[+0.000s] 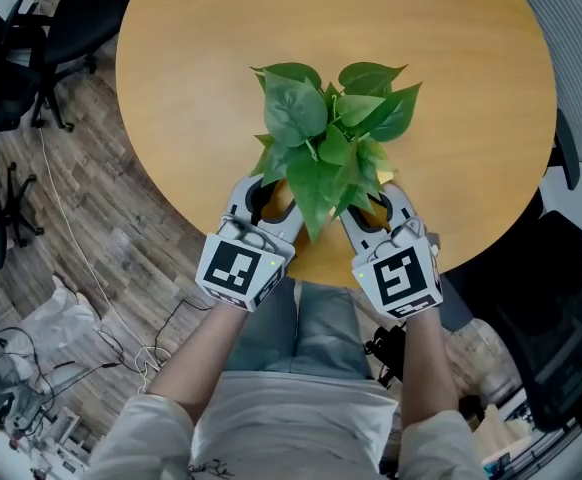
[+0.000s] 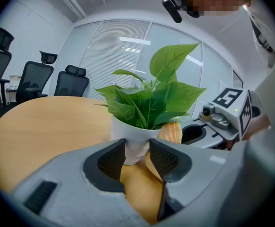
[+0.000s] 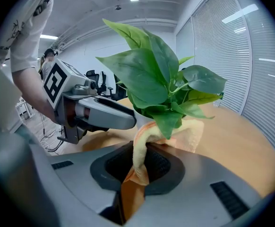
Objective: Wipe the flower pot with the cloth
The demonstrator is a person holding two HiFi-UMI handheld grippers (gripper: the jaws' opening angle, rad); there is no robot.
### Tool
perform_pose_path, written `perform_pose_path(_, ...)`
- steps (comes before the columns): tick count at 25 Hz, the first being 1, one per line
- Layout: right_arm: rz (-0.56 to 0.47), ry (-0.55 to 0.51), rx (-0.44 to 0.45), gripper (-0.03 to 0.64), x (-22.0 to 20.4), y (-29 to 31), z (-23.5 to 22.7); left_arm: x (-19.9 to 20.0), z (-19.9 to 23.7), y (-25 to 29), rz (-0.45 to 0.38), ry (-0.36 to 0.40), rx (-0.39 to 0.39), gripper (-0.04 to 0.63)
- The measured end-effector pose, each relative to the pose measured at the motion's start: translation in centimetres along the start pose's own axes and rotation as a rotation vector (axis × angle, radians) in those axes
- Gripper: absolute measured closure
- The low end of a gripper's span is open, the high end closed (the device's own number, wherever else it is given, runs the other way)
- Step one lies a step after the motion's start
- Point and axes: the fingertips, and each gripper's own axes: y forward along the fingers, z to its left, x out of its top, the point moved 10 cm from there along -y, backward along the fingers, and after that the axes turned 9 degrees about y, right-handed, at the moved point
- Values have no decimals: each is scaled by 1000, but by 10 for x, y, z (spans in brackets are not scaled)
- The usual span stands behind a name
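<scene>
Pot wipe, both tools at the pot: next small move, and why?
Probably slide the right tool sideways so the cloth rubs around the flower pot wall: its jaws pinch the cloth, which lies against the pot, and the left tool seems to brace its base.

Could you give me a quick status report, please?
Left gripper clamps white flower pot. Right gripper pinches orange cloth against pot. Green leaves overhang both grippers.

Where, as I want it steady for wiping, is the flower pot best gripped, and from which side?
The flower pot's narrow lower wall, below the rim, from its left and level: the leaves overhang the top, and the cloth occupies its right side.
</scene>
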Motion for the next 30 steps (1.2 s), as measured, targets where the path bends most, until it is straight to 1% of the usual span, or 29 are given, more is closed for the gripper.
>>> perform_pose_path(5, -4, 1, 20, 563, -2, 3, 8, -2, -1, 2, -2, -8, -9, 428)
perform_pose_path(11, -15, 34, 16, 563, -7, -3, 3, -5, 2, -1, 22, 6, -71, 428)
perform_pose_path(14, -16, 48, 7, 563, -10, -6, -1, -4, 14, -6, 34, 52, -83, 410)
perform_pose_path(16, -15, 53, 2, 563, -10, -6, -3, -2, 27, -7, 42, 100, -107, 368)
perform_pose_path(18, -13, 52, 2, 563, -10, -6, -4, 0, 38, -6, 51, 150, -157, 317)
perform_pose_path(21, -14, 57, 0, 563, -11, -6, -4, 6, 49, 2, 82, 192, -260, 257)
perform_pose_path(23, -17, 64, -3, 563, -10, -6, -3, 9, 54, 10, 90, 245, -348, 228)
perform_pose_path(25, -16, 66, -5, 563, -10, -6, -4, 12, 58, 20, 81, 296, -442, 198)
perform_pose_path(27, -10, 60, 0, 563, -9, -6, -4, 17, 62, 29, 71, 312, -508, 178)
perform_pose_path(30, -9, 59, 3, 563, -9, -5, -5, 26, 68, 39, 46, 337, -574, 167)
